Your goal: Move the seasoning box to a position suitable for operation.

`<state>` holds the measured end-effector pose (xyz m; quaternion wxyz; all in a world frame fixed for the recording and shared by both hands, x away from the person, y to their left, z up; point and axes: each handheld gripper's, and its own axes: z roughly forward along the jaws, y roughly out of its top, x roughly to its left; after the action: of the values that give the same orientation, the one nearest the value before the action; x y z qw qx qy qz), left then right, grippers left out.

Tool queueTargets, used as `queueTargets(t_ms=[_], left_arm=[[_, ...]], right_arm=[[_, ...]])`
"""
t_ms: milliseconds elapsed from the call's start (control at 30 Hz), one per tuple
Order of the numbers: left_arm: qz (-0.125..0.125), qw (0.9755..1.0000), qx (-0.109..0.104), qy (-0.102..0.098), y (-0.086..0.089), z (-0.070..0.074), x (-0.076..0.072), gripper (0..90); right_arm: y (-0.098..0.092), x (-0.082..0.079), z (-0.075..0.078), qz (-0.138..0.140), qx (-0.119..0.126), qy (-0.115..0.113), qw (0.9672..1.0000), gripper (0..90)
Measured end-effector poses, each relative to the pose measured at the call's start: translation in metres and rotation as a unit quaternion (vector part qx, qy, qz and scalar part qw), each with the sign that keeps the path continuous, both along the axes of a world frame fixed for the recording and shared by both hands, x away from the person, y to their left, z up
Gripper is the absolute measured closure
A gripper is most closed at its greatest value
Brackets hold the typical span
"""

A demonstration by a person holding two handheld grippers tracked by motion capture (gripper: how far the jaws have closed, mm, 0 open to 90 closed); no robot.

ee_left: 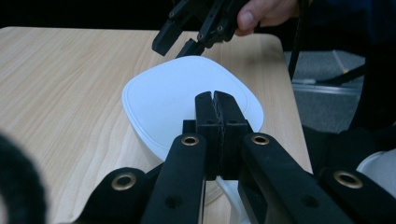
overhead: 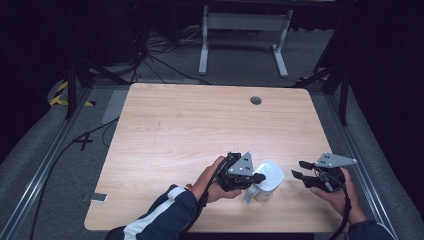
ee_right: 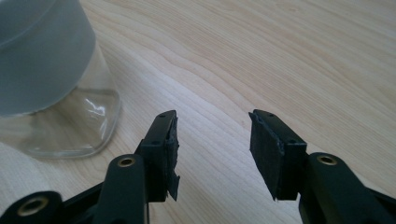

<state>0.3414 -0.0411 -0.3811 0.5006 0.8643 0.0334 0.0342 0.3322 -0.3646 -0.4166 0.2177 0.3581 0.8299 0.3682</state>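
Observation:
A clear jug with a white lid (overhead: pixel 269 176) stands near the table's front edge, its handle (overhead: pixel 248 193) toward the person. My left gripper (overhead: pixel 260 177) reaches over the lid (ee_left: pixel 173 98) from the left. In the left gripper view its jaws (ee_left: pixel 214 95) are pressed together above the lid with nothing seen between the pads. A strip of the white handle (ee_left: pixel 229 191) shows under them. My right gripper (overhead: pixel 299 169) hovers just right of the jug, jaws apart and empty (ee_right: pixel 212 116). The jug's glass base (ee_right: pixel 70 121) lies at the left of that view.
The wooden table (overhead: pixel 200 125) has a round cable hole (overhead: pixel 256 100) at the back right. A small flat device (overhead: pixel 95 198) lies by the front left corner. Cables and a white stand (overhead: pixel 245 22) sit on the floor beyond the table.

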Motion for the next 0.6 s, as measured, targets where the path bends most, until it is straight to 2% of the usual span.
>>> queueTargets(t_ms=[33, 200, 333, 467, 500, 600], left_arm=[[-0.007, 1.0000, 0.003, -0.007, 0.0000, 0.0005, 0.0007, 89.8], [-0.008, 1.0000, 0.002, 0.002, -0.0006, 0.0003, -0.0027, 89.8], [-0.008, 1.0000, 0.003, -0.001, -0.0007, 0.0003, -0.0058, 89.8], [-0.008, 0.9999, 0.010, -0.011, -0.0002, 0.0015, -0.0090, 90.0], [-0.008, 0.9997, 0.012, -0.018, 0.0000, 0.0020, -0.0090, 90.0], [-0.012, 0.9997, 0.010, -0.016, 0.0010, 0.0014, -0.0084, 90.0]], right_arm=[[-0.0010, -0.0010, -0.0002, 0.001, -0.003, -0.001, 1.0000, 52.7], [-0.0065, -0.0036, 0.0003, -0.007, 0.000, -0.004, 1.0000, 51.4], [-0.0089, -0.0048, 0.0012, -0.006, 0.002, -0.005, 1.0000, 51.3], [-0.0092, -0.0067, 0.0032, -0.004, 0.004, -0.011, 0.9999, 56.1], [-0.0091, -0.0083, 0.0051, -0.003, 0.007, -0.017, 0.9998, 59.9], [-0.0079, -0.0097, 0.0059, -0.001, 0.008, -0.018, 0.9998, 61.4]])
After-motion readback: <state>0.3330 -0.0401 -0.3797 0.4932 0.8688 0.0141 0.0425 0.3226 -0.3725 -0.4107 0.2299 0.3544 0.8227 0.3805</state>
